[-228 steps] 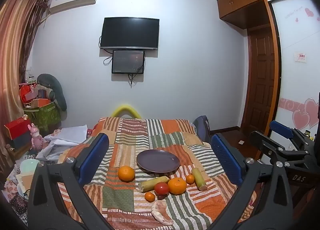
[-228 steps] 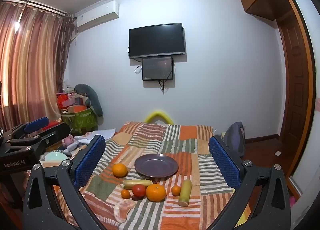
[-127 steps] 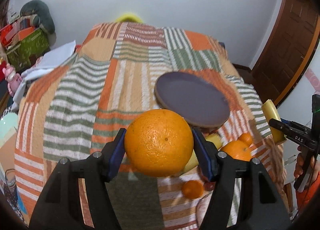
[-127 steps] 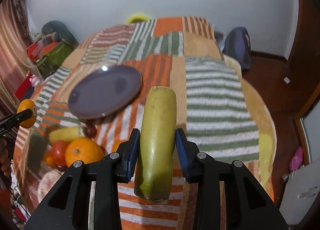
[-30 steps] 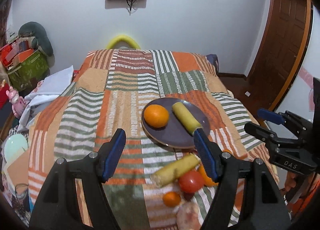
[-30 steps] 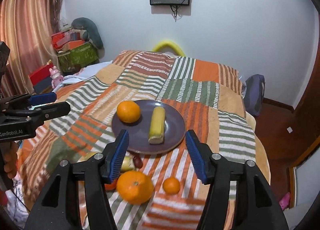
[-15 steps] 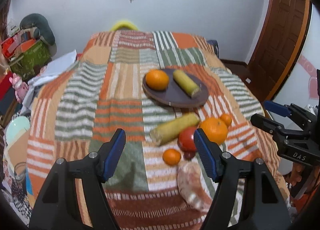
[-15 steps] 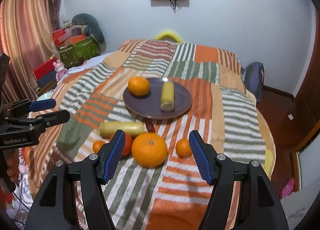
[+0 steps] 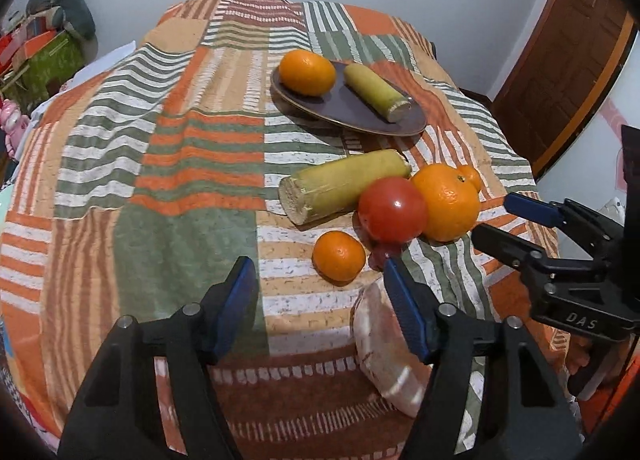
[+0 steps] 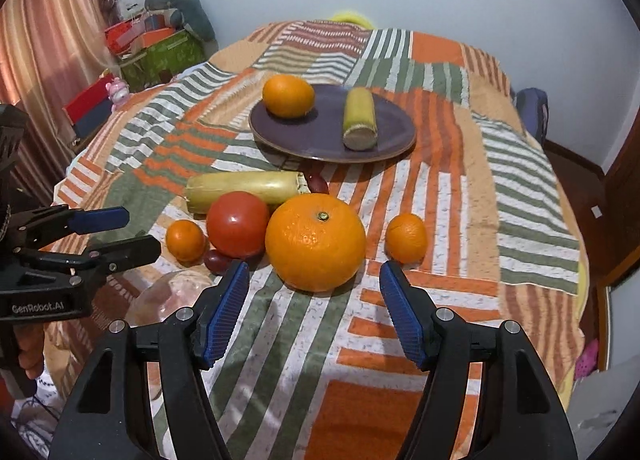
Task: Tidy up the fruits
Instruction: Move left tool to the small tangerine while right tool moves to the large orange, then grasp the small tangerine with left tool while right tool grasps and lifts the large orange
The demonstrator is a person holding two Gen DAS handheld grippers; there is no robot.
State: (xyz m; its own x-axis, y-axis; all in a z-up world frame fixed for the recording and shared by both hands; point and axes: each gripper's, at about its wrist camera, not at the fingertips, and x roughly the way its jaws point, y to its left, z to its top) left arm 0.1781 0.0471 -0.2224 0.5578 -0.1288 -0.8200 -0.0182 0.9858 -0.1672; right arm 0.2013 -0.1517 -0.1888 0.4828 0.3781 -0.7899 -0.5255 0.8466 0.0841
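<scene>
Plate [image 10: 320,139] now holding orange [image 10: 288,95] and yellow stick [image 10: 360,117], left gripper [image 9: 320,284] jaws closing, empty, right gripper [image 10: 314,284] jaws parted, empty

Four oranges [image 10: 315,242], two sugarcane pieces [image 10: 244,187], one tomato [image 10: 237,223]

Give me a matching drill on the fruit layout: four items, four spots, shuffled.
Items:
1. yellow cane piece with a cut end
2. red tomato
3. big orange
4. pale pink piece

Spots:
A. between the right gripper's open fingers
B. on the purple plate
C. nearest bed edge
D. between a small orange and the big one

Pairs: 1-B, 2-D, 3-A, 4-C
</scene>
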